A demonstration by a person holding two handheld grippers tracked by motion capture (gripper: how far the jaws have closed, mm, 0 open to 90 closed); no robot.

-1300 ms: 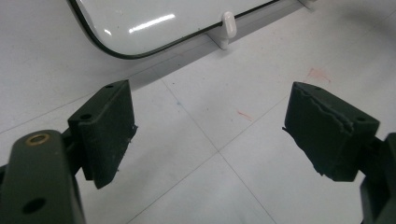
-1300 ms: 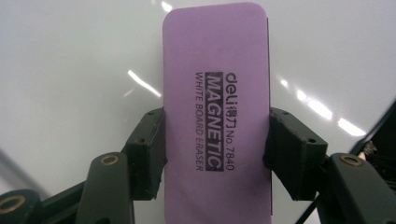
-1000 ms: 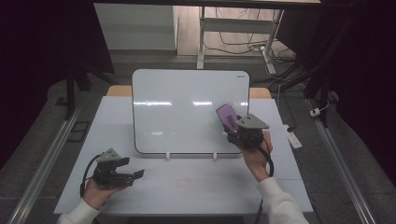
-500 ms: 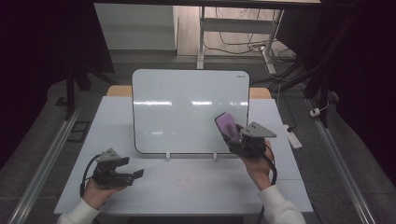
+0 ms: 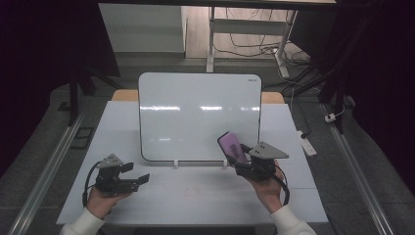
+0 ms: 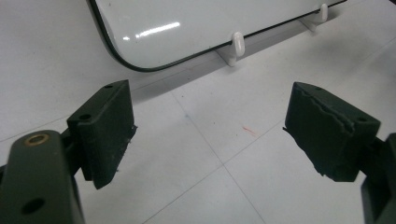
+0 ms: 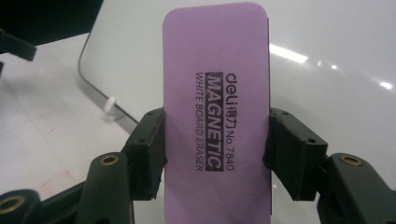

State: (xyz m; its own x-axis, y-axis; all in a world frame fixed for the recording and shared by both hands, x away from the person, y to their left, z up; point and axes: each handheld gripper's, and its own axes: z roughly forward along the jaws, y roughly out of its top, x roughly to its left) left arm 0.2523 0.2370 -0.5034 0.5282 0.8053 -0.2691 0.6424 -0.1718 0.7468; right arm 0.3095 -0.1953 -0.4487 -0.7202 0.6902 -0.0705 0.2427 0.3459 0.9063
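R gripper (image 5: pixel 240 159) clamped on purple rectangular magnetic whiteboard eraser (image 7: pixel 217 112), I hold it face-up off the glossy white whiteboard (image 5: pixel 195 115) lower right corner for wiping | L gripper (image 5: pixel 134 176) jaws wide, empty, parked below board's left corner, I reckon as standby

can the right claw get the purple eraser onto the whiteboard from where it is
Probably yes: the right claw grips the purple rectangular foam eraser just in front of the blank upright whiteboard, with nothing between them.
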